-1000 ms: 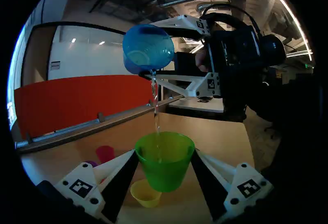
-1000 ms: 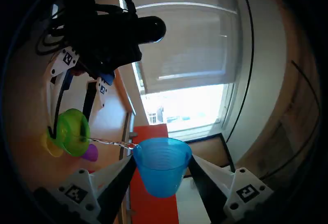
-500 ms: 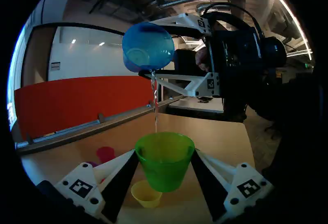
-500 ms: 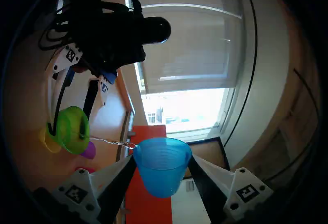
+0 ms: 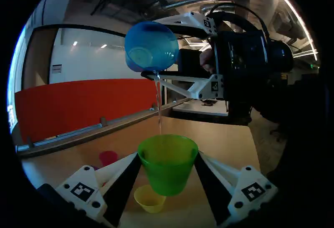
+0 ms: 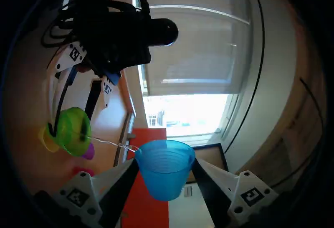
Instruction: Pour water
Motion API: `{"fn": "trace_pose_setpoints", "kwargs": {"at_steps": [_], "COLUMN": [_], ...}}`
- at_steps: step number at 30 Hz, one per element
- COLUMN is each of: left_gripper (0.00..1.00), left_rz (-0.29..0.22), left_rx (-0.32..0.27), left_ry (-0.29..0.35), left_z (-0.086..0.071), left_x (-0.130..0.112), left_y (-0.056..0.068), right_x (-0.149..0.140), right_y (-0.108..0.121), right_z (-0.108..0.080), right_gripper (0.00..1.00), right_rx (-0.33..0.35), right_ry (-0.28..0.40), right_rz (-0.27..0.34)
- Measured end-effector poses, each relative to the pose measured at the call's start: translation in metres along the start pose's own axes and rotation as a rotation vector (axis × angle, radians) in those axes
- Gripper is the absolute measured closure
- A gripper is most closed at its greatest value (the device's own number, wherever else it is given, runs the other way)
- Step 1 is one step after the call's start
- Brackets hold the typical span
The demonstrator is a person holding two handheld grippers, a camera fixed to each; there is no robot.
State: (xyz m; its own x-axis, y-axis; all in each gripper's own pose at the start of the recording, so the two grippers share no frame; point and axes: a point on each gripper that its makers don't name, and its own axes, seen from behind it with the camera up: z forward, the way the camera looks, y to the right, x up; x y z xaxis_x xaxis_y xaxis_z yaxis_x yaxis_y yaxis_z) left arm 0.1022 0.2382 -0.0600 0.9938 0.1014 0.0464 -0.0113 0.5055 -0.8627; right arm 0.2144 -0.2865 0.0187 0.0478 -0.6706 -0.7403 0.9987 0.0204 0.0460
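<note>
My left gripper (image 5: pixel 168 170) is shut on a green cup (image 5: pixel 168 167), held upright above the wooden table (image 5: pixel 217 138). Above it my right gripper (image 5: pixel 151 46) holds a blue cup (image 5: pixel 150 47) tipped on its side, mouth toward me. A thin stream of water (image 5: pixel 158 107) falls from the blue cup's rim into the green cup. In the right gripper view the blue cup (image 6: pixel 165 173) sits between the fingers of the right gripper (image 6: pixel 165 178), water (image 6: pixel 109 143) arcs to the green cup (image 6: pixel 72 130), and the left gripper (image 6: pixel 77 98) holds that cup.
A yellow cup (image 5: pixel 149 198) stands on the table under the green one, and a pink cup (image 5: pixel 108 158) further left. A purple cup (image 6: pixel 88 152) lies beside the green one. An orange partition (image 5: pixel 83 102) runs behind the table's far edge. A hand (image 5: pixel 205 61) holds the right gripper.
The blue cup has tipped slightly further and the stream has thinned. The green cup stays in place under it.
</note>
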Motion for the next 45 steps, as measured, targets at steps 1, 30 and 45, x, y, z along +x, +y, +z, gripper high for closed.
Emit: {"fn": "trace_pose_setpoints", "kwargs": {"at_steps": [1, 30, 45], "left_gripper": [0.14, 0.14, 0.14], "left_rz": [0.0, -0.006, -0.007], "left_rx": [0.0, 0.018, 0.026], "left_ry": [0.0, 0.007, 0.003], "left_z": [0.0, -0.0029, -0.0035], "left_x": [0.0002, 0.003, 0.0014], "left_y": [-0.0001, -0.0051, -0.008], "right_x": [0.0, 0.0096, -0.0001], "right_y": [0.0002, 0.0033, -0.0021], "right_z": [0.0, -0.0017, -0.0086], "right_gripper": [0.11, 0.11, 0.11], "right_rx": [-0.001, -0.009, -0.031], "right_ry": [0.0, 0.015, 0.01], "right_rz": [-0.004, -0.022, 0.254]}}
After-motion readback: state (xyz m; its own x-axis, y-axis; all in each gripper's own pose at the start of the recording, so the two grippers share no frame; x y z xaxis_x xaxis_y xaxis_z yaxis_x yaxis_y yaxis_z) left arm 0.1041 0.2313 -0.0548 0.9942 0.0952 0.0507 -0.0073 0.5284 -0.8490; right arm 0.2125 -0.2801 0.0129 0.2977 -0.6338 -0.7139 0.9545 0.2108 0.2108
